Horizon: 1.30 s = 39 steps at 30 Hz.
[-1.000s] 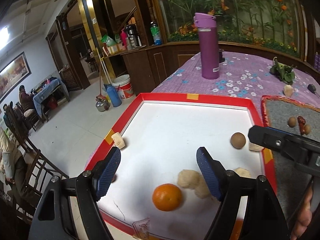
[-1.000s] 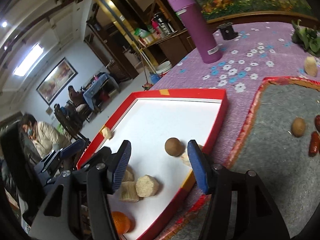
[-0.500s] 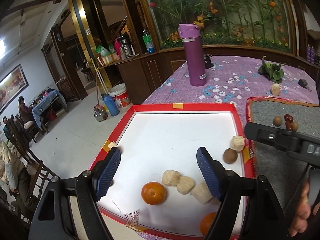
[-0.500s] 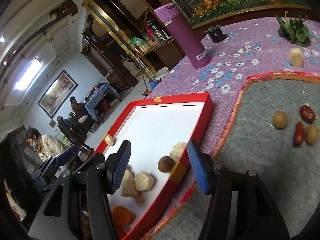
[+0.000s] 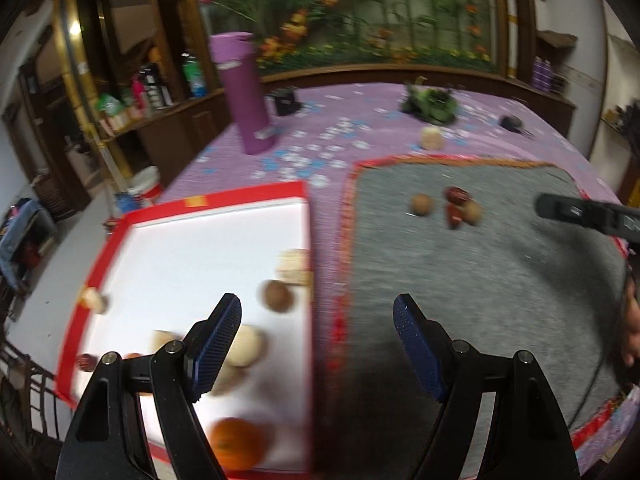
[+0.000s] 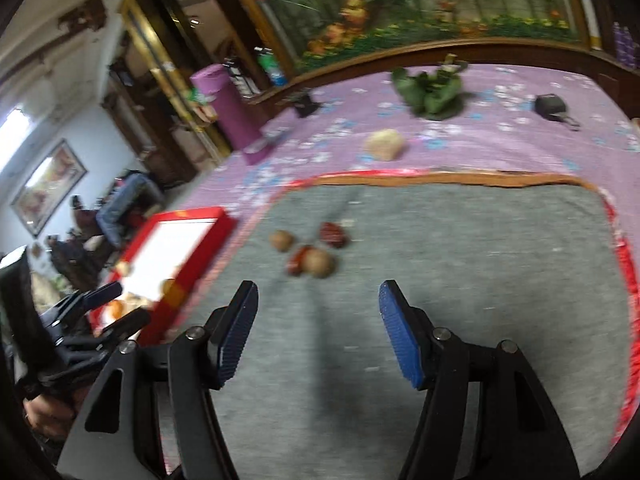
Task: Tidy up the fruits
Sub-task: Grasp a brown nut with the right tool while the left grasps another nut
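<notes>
A white tray with a red rim (image 5: 248, 194) holds an orange (image 5: 238, 442), a brown round fruit (image 5: 278, 296) and several pale lumps (image 5: 244, 346). To its right lies a grey mat (image 5: 460, 280) with a small cluster of brown and red fruits (image 5: 456, 206), seen again in the right wrist view as the fruit cluster (image 6: 312, 250). My left gripper (image 5: 318, 340) stands open over the seam between tray and mat, holding nothing. My right gripper (image 6: 318, 326) is open above the grey mat (image 6: 480, 264), short of the cluster. Both views are blurred.
A purple flask (image 5: 244, 94) stands on the flowered purple cloth behind the tray. A green leafy bundle (image 6: 432, 92), a pale lump (image 6: 384, 144) and a small black object (image 6: 552, 106) lie beyond the mat. People sit in the room at far left.
Both grippers have swung to the right, away from the white tray and toward the grey mat. Both stay open and empty. The fruits have not moved.
</notes>
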{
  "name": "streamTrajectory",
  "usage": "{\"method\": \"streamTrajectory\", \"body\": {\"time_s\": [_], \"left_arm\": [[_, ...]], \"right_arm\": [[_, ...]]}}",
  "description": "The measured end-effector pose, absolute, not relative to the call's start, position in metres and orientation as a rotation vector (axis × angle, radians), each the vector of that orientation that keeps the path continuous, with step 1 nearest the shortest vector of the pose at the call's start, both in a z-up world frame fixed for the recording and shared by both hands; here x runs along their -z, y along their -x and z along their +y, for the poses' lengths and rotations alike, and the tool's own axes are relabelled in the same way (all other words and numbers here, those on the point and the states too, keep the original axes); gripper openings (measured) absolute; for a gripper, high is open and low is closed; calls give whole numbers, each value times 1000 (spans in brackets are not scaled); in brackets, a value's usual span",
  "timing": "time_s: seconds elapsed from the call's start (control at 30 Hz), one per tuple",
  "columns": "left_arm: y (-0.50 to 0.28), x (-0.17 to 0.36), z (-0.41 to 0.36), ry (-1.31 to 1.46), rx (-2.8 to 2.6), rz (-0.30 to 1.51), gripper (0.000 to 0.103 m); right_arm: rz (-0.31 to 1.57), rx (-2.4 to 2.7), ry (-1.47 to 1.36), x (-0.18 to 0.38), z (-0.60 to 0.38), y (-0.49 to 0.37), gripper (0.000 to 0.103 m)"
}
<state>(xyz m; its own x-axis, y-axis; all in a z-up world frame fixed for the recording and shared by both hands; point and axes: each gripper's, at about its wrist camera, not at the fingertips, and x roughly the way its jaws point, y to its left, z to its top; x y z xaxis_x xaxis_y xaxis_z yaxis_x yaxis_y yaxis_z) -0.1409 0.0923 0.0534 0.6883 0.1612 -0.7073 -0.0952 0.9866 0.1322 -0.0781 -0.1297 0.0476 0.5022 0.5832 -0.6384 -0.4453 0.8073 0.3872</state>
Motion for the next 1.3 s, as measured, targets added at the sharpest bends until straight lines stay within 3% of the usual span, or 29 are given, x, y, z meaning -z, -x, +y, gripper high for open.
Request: {"method": "streamTrajectory", "body": {"time_s": [0.17,0.3,0.5,0.63,0.9,1.03,1.27,1.3], "left_arm": [[142,-55,74,-101,-104,809,78],[144,-59,74,-119,-124,807,78],[132,-61,76,-136,-147,814,78],[110,-60,68,-194,-134,815,78],[52,-48,56,-234,-35,872,78],[32,-39,43,-271,-7,900,76],[6,-24,36,-281,7,954,61],[4,-23,35,-280,13,957,55]], "right_arm": [[911,-551,-102,-40,-106,50,62],[955,-558,-26,-29,-76,39,38],[936,-531,85,-18,-50,31,29],[898,-542,140,-17,-45,32,26],[987,-675,-409,-22,-131,-9,25],[977,-624,-545,-22,-160,-19,25],[975,-628,-559,-26,-157,-17,25],[972,-630,-560,-26,-158,-18,25]]}}
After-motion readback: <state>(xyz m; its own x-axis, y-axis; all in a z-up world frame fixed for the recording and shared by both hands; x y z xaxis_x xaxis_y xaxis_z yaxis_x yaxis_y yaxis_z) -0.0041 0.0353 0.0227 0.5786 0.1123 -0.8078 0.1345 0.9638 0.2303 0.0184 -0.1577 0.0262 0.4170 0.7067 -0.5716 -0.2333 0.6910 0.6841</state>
